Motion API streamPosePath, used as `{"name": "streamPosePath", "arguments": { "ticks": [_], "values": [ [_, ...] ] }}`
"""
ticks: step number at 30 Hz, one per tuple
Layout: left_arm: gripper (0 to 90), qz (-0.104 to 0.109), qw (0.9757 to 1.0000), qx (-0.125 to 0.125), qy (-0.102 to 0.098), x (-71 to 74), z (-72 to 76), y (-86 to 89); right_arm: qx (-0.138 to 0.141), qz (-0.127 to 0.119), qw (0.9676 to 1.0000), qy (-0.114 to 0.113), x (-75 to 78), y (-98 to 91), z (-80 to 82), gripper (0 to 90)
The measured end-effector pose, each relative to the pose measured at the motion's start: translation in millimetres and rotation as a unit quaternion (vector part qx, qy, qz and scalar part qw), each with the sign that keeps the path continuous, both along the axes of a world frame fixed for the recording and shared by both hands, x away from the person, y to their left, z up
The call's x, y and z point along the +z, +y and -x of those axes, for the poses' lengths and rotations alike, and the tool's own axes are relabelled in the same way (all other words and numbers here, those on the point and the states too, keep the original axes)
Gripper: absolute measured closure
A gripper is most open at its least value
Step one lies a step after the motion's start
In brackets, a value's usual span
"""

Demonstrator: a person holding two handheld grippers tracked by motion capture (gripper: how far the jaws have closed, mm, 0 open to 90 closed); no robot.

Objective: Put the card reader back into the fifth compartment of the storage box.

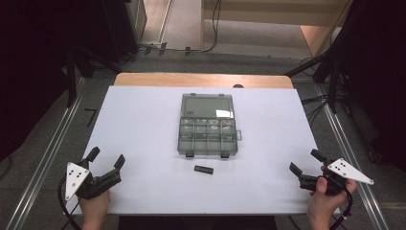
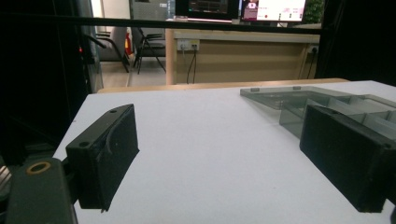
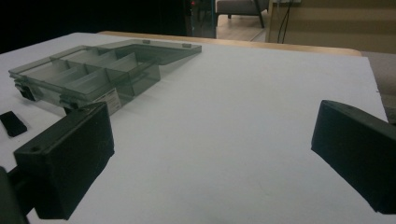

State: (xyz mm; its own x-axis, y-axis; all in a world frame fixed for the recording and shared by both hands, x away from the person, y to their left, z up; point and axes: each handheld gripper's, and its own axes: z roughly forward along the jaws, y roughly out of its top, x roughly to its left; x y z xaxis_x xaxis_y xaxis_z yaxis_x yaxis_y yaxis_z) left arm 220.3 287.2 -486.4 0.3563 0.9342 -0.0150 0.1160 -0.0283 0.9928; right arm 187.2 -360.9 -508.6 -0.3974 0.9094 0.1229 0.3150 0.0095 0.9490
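**A:** What's the biggest thing on the white table?

**B:** A smoky clear plastic organizer case at its middle, lid thrown open away from the person, divided compartments on the near half. I can't tell if anything lies in them.

**A:** How would it handle?

**B:** My guess is light, stiff and slick: thin hard walls that could slide or crack under a hard squeeze. I'd take it by an outer side wall, or by the two dark latches on its near edge.

**A:** Anything smaller?

**B:** A small flat black piece just in front of the case, apart from it. It looks rigid and very light; pinch it across its narrow sides.

**A:** The grippers?

**B:** The left gripper sits well to the case's near left, the right gripper to its near right. Both have jaws spread wide, holding nothing.
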Motion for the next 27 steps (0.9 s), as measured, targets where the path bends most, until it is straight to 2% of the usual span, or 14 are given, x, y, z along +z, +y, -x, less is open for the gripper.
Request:
{"name": "streamPosePath", "arguments": {
  "ticks": [3,4,5,6,12,13,14,15,16,17,18,20,25,27],
  "values": [
    [11.6,-0.001,1.0000,-0.001,-0.003,0.0,1.2,0.3,0.006,0.008,1.0000,0.000,3.0,5.3,-1.7,0.0],
    [11.6,-0.001,1.0000,0.000,-0.003,-0.1,1.2,0.3,0.020,0.011,0.9997,0.005,5.4,10.1,-4.1,0.0],
    [11.6,-0.001,1.0000,0.000,-0.003,-0.1,1.0,0.2,0.020,0.011,0.9997,0.005,5.4,10.1,-4.1,0.0],
    [11.6,0.001,1.0000,0.002,-0.001,-0.2,0.4,-0.3,0.028,0.029,0.9991,0.011,8.8,16.1,-6.4,0.0],
    [11.6,-0.012,0.9999,0.001,0.001,-0.6,0.5,-3.3,0.057,0.046,0.9971,0.018,19.5,28.9,-11.2,0.0],
    [11.6,-0.017,0.9999,0.000,0.002,-0.8,0.3,-4.4,0.071,0.057,0.9957,0.019,25.2,34.8,-14.3,0.0],
    [11.6,-0.017,0.9999,0.000,0.002,-0.8,0.3,-4.4,0.071,0.057,0.9957,0.019,25.2,34.8,-14.3,0.0],
    [11.6,-0.019,0.9998,0.000,0.003,-0.8,0.2,-4.9,0.087,0.062,0.9939,0.025,29.1,40.4,-17.5,0.0],
    [11.6,-0.022,0.9998,0.001,0.003,-0.9,0.2,-5.3,0.087,0.062,0.9939,0.025,29.1,40.4,-17.5,0.0],
    [11.6,-0.022,0.9998,0.001,0.002,-1.1,0.0,-6.3,0.099,0.070,0.9920,0.033,32.4,46.7,-20.2,0.0],
    [11.6,-0.022,0.9998,0.001,0.002,-1.1,0.0,-6.3,0.099,0.070,0.9920,0.033,32.4,46.7,-20.2,0.0],
    [11.6,-0.026,0.9997,0.000,0.005,-1.1,-0.7,-7.0,0.112,0.077,0.9901,0.037,35.5,53.1,-22.8,0.0],
    [11.6,-0.029,0.9996,-0.002,0.006,-1.2,-0.5,-7.8,0.139,0.095,0.9851,0.036,47.2,69.3,-32.3,0.0],
    [11.6,-0.029,0.9996,-0.002,0.005,-1.2,-0.3,-7.6,0.145,0.096,0.9842,0.037,49.9,73.1,-35.4,0.0]
  ]
}}
